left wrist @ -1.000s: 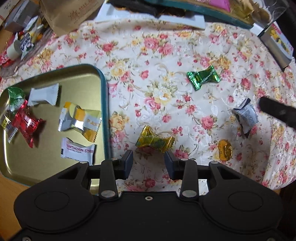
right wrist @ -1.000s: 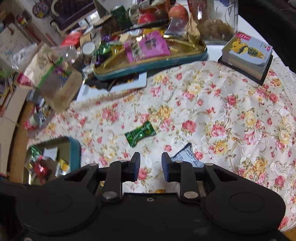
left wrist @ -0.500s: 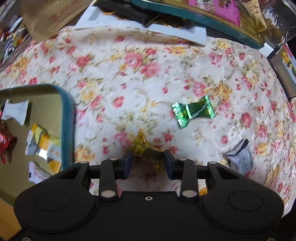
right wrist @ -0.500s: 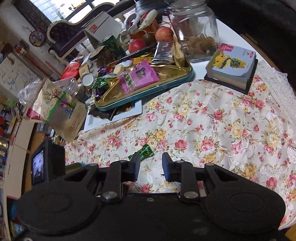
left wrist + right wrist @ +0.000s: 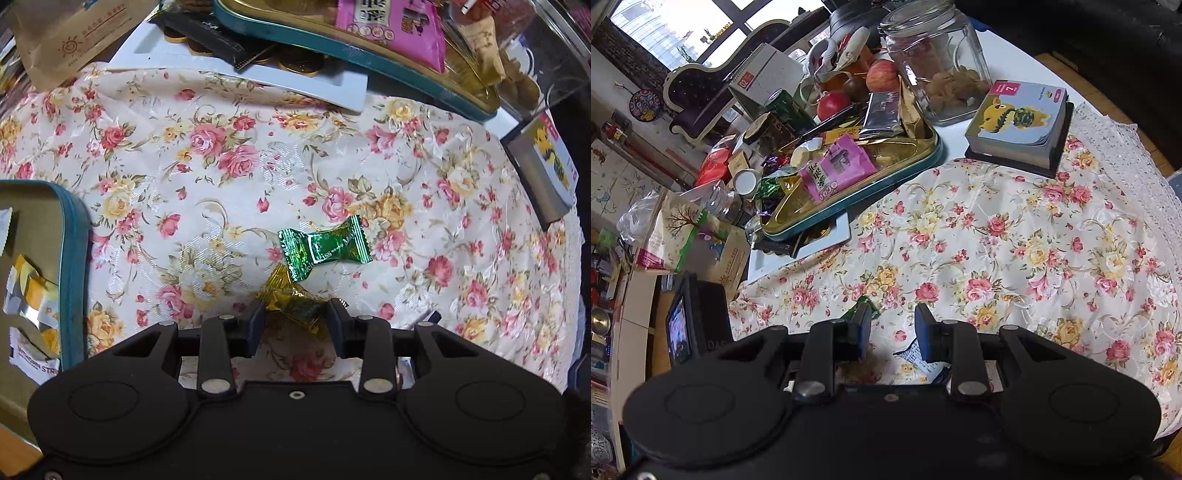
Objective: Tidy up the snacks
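In the left wrist view, my left gripper (image 5: 295, 321) is shut on a gold-wrapped candy (image 5: 291, 301), its pads pressing on both ends just above the floral cloth (image 5: 207, 155). A green-wrapped candy (image 5: 325, 251) lies on the cloth right beyond it. The teal-rimmed gold tray (image 5: 74, 258) at the left edge holds several wrapped snacks. My right gripper (image 5: 892, 328) hangs open over the cloth with nothing between its fingers. A dark and white wrapper (image 5: 923, 363) lies under it, and a corner of the green candy (image 5: 866, 304) shows behind its left finger.
A second teal tray (image 5: 886, 184) piled with snack packets sits at the back on a white board. Beside it stand a glass jar (image 5: 934, 62) and a small book (image 5: 1019, 122). Paper bags (image 5: 690, 240) crowd the left. The left hand's device (image 5: 687, 325) shows at the cloth's left edge.
The left gripper came down around the gold candy, closed on it and carried it away from the tray toward the green candy. The right gripper rose and rolled, and more of the room shows.
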The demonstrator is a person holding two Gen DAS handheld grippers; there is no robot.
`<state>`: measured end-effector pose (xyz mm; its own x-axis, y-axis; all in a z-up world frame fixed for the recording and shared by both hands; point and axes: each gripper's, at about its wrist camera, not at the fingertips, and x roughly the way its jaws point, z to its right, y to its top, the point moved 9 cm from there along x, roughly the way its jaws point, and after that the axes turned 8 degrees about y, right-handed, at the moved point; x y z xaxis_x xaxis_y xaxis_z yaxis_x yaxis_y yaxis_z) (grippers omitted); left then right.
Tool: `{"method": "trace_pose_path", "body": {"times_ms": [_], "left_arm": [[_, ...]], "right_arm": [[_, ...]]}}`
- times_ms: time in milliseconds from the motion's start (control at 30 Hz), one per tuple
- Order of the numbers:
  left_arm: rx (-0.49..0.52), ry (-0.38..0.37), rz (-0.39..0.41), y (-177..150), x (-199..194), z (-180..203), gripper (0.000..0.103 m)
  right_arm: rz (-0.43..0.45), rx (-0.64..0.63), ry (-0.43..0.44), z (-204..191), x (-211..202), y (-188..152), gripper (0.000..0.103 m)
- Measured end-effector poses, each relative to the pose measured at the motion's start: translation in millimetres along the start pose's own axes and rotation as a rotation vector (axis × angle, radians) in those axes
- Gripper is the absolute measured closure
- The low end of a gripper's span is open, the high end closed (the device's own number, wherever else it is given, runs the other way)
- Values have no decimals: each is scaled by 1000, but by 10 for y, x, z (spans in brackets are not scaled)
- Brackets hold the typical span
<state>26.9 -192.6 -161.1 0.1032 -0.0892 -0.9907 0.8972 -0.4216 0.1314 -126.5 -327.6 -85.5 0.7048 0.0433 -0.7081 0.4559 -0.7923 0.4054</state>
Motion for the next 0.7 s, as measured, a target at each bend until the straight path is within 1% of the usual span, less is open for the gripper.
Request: {"method": "trace_pose_path", "body": {"times_ms": [133, 233, 300, 367, 467, 567, 633, 700], "left_arm": [[-22, -5, -2, 42, 23, -69, 58], [-22, -12, -6, -15, 10, -56, 58], [-17, -44, -27, -75, -40, -56, 58], [-14, -72, -30, -106, -101, -62, 58], [-15, -69, 6, -92, -251, -140, 58], [-44, -53, 77, 76, -380, -207, 58], [-17, -16, 125, 186, -405, -176, 58], [24, 24, 154, 253, -362, -119, 58]], "right_arm": [[-1, -20, 11, -62, -10, -12, 74], [-2, -30, 16, -80, -15, -25, 74], [-5, -26, 20, -77, -16, -26, 74], [-2, -18, 21, -69, -25, -19, 74], [4, -14, 26, -66, -50, -4, 74], [6, -15, 34, -86, -61, -2, 74], [4, -21, 39, -109, -59, -8, 74], [0, -28, 41, -130, -47, -15, 74]]}}
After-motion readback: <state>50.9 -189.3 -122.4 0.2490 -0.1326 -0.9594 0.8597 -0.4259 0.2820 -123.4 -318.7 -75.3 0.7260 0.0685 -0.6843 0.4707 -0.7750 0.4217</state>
